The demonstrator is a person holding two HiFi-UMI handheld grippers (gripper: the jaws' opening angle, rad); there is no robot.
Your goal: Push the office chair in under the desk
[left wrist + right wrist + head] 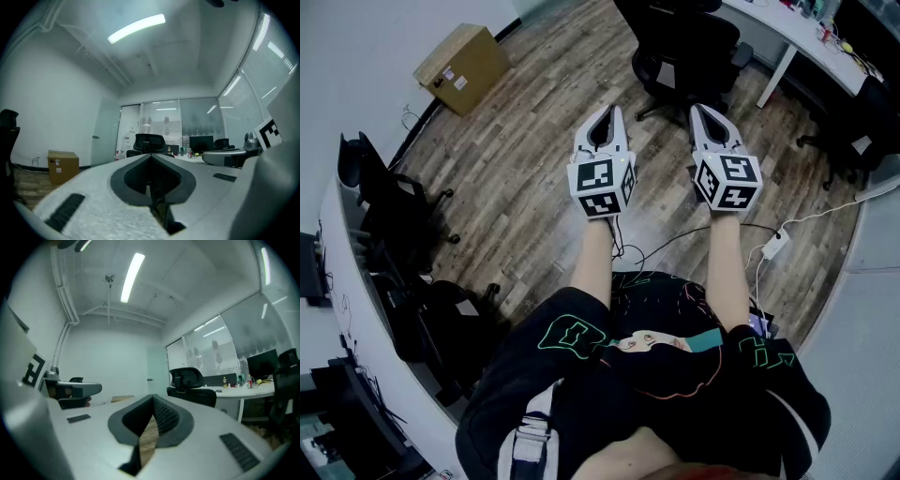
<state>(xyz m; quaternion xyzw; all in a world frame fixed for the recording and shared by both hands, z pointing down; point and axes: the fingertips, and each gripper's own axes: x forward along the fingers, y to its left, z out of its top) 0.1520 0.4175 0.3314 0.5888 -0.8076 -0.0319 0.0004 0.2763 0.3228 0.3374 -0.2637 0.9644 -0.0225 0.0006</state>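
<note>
Two clenched, empty tools, the white left gripper and white right gripper, hover before the far black office chair and white desk.

Two claws, one cardboard box, perhaps four office chairs.

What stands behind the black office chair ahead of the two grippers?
A white desk stands behind the office chair, with small items on top. The chair covers part of the desk and the space under it, so what is there cannot be seen.
</note>
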